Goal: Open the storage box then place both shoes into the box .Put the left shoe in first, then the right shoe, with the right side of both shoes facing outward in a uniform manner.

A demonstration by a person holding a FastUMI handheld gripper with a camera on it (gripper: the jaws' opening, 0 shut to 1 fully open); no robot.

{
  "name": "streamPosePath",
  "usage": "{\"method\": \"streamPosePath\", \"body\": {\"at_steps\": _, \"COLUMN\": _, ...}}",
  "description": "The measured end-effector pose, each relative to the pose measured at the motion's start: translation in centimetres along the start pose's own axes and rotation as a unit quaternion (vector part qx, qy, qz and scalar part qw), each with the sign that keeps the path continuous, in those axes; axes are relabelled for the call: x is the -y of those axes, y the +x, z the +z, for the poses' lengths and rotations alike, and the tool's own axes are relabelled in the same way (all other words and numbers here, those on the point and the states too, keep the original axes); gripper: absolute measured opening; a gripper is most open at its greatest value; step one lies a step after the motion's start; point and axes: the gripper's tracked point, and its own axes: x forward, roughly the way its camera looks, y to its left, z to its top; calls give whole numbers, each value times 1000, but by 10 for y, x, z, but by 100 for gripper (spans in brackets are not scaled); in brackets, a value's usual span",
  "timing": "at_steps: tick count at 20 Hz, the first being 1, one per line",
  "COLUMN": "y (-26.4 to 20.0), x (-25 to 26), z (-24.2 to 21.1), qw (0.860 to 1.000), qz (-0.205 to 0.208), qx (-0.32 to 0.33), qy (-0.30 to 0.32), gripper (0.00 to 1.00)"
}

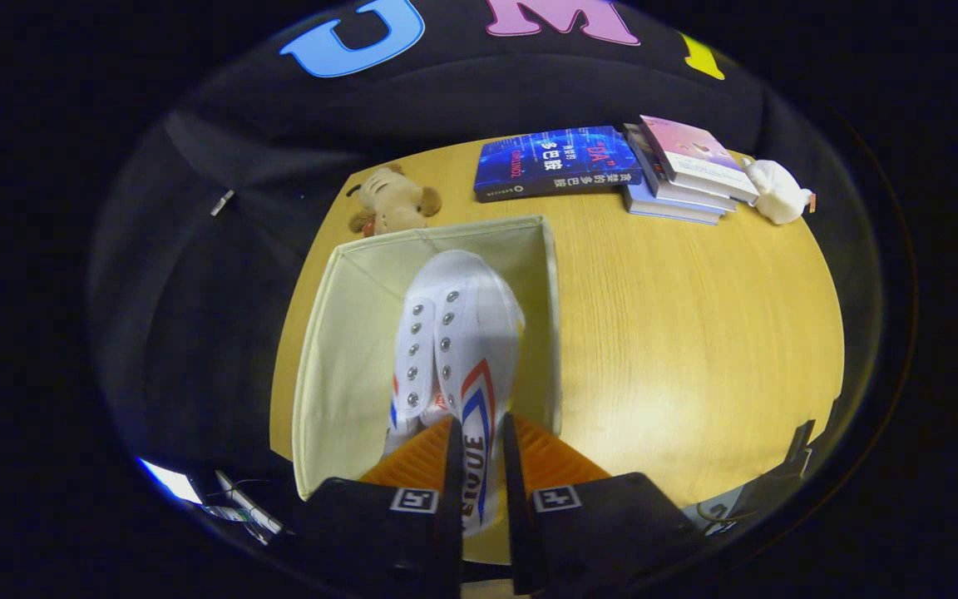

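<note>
A white canvas shoe with metal eyelets and red and blue side stripes hangs toe-forward over the open cream fabric storage box. My gripper is shut on the shoe's heel collar, one finger inside and one outside the striped side wall. The shoe sits toward the right side of the box, toe pointing at the far wall. The box floor beneath the shoe is hidden, so I cannot tell whether another shoe lies there.
The box stands on a wooden table. A tan plush toy lies just beyond the box. A blue book, a stack of books and a white plush line the far edge.
</note>
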Motion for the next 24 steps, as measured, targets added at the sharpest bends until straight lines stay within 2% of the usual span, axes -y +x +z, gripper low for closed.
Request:
{"method": "streamPosePath", "body": {"at_steps": 1, "y": 0, "x": -1, "z": 8, "qw": 1000, "qz": 5, "qx": 13, "qy": -11, "gripper": 51}}
{"method": "streamPosePath", "body": {"at_steps": 2, "y": -3, "x": -1, "z": 14, "qw": 999, "qz": 3, "qx": 27, "qy": -26, "gripper": 63}}
{"method": "streamPosePath", "body": {"at_steps": 3, "y": -10, "x": 3, "z": 21, "qw": 998, "qz": -4, "qx": 40, "qy": -43, "gripper": 79}}
{"method": "streamPosePath", "body": {"at_steps": 4, "y": -15, "x": 5, "z": 23, "qw": 997, "qz": -8, "qx": 50, "qy": -52, "gripper": 86}}
{"method": "streamPosePath", "body": {"at_steps": 5, "y": -22, "x": 10, "z": 27, "qw": 997, "qz": -11, "qx": 61, "qy": -55, "gripper": 99}}
{"method": "streamPosePath", "body": {"at_steps": 10, "y": -68, "x": 41, "z": 52, "qw": 991, "qz": -19, "qx": 125, "qy": -53, "gripper": 99}}
{"method": "streamPosePath", "body": {"at_steps": 13, "y": -101, "x": 69, "z": 73, "qw": 982, "qz": -28, "qx": 179, "qy": -54, "gripper": 99}}
{"method": "streamPosePath", "body": {"at_steps": 17, "y": -151, "x": 108, "z": 106, "qw": 963, "qz": -40, "qx": 256, "qy": -69, "gripper": 99}}
{"method": "streamPosePath", "body": {"at_steps": 24, "y": -243, "x": 191, "z": 164, "qw": 920, "qz": -46, "qx": 376, "qy": -102, "gripper": 99}}
